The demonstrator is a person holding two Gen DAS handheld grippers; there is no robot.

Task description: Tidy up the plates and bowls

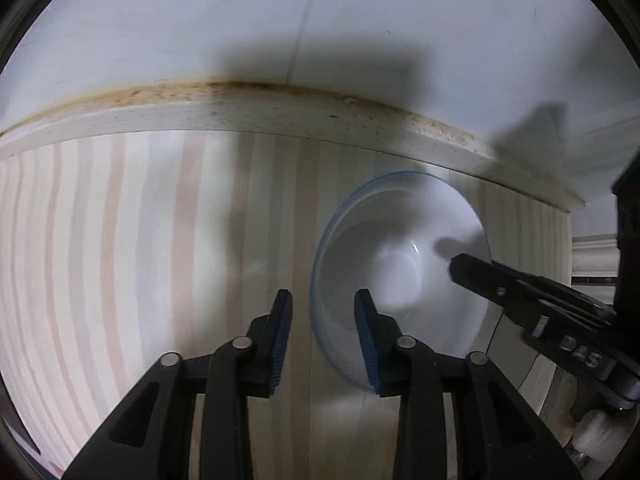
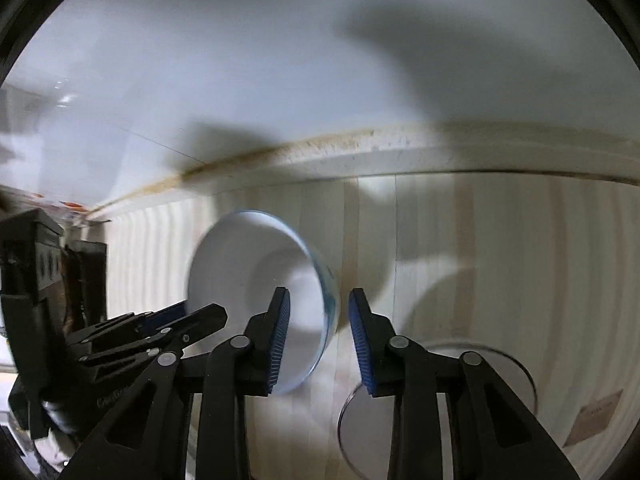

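A white bowl with a pale blue rim (image 1: 400, 256) stands on the striped wooden counter (image 1: 140, 248). My left gripper (image 1: 323, 340) is open, and its two blue-padded jaws straddle the bowl's left rim. My right gripper (image 2: 318, 340) is open too, and its jaws straddle the opposite rim of the same bowl (image 2: 248, 264). The right gripper's finger (image 1: 516, 292) reaches over the bowl from the right in the left wrist view. The left gripper (image 2: 176, 328) shows at the bowl's left side in the right wrist view. A plate (image 2: 516, 368) lies under the right gripper.
A raised wooden edge (image 1: 280, 116) runs along the back of the counter against a white wall (image 1: 240, 20). A paper label (image 2: 592, 416) lies on the counter at the right. Dark objects (image 2: 40, 264) stand at the far left.
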